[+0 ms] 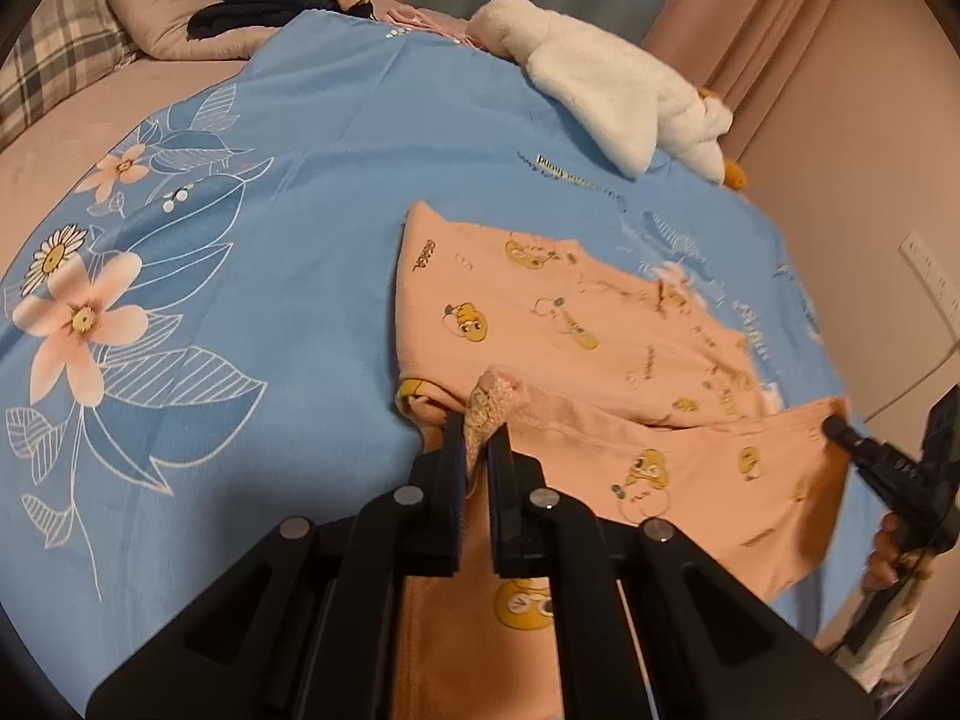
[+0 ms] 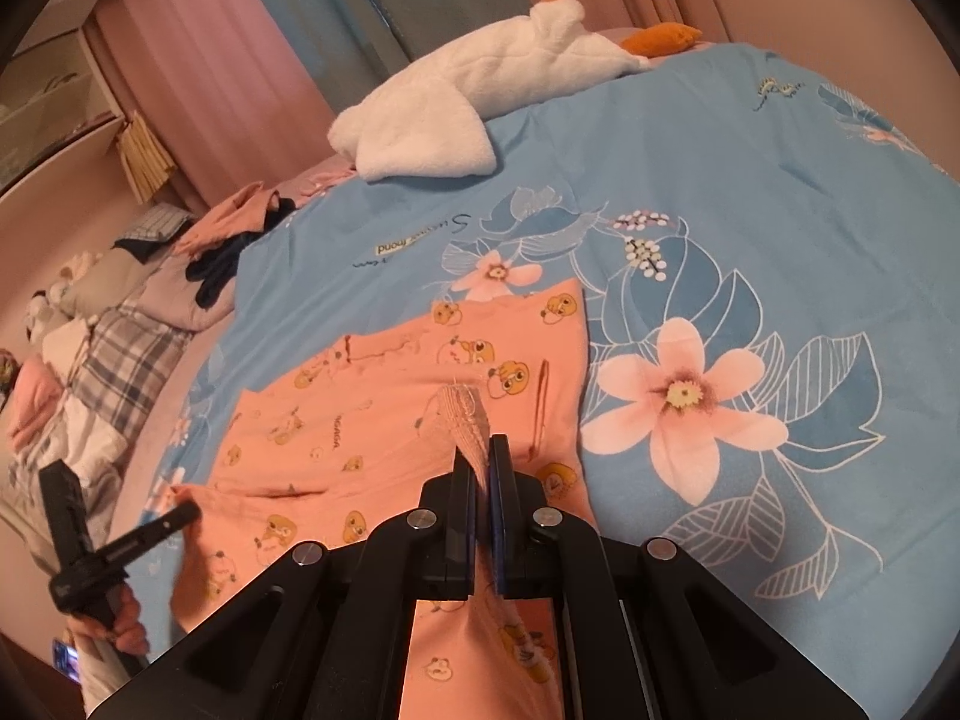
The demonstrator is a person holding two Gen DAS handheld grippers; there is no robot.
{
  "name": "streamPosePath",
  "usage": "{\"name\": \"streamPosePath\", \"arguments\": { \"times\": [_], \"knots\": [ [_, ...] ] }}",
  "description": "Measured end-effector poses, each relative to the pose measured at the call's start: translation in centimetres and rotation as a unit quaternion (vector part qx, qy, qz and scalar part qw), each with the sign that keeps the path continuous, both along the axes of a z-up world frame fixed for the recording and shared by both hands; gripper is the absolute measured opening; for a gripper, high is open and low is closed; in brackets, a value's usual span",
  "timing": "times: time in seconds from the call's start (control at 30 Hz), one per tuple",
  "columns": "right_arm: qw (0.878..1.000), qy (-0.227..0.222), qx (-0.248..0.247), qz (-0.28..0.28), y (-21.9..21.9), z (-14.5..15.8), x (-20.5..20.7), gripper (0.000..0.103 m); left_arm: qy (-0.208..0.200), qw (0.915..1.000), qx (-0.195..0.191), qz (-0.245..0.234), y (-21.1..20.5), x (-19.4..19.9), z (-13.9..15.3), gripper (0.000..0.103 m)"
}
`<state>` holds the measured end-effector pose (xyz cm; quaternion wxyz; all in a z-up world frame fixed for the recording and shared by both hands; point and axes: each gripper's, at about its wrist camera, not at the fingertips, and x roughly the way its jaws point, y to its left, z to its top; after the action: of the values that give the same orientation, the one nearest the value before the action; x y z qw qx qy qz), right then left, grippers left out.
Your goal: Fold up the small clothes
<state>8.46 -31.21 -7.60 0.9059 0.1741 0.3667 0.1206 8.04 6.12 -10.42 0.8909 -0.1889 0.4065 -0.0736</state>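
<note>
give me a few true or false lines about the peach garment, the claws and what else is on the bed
1. Both claws are shut on the peach garment's edge. True: the left claw and the right claw each pinch the peach garment.
2. The garment is plain, with no print. False: it carries yellow cartoon figures.
3. A white plush toy lies at the far side of the blue floral cover. True.
4. The garment is already folded into a neat small square. False: it lies largely spread out, its near edge lifted by the claws.
5. The dark clothes lie on top of the peach garment. False: they sit apart, near the pillow.
</note>
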Motion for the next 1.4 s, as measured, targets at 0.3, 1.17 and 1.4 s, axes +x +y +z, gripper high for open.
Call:
{"name": "streamPosePath", "arguments": {
  "times": [0.3,1.17,1.4],
  "knots": [
    [1.000,-0.020,-0.002,-0.002,0.2,1.6,-0.4,0.006,-0.041,0.9985,-0.033,0.012,0.3,-0.5,3.2,0.005],
    [0.998,0.029,-0.035,-0.035,1.4,0.4,15.2,0.005,-0.022,0.9995,-0.001,0.021,2.3,15.2,2.0,0.005],
    [0.993,0.080,-0.075,-0.042,2.2,-3.4,17.5,0.005,0.030,0.9992,0.017,0.021,2.5,17.9,-2.3,0.005]
  ]
}}
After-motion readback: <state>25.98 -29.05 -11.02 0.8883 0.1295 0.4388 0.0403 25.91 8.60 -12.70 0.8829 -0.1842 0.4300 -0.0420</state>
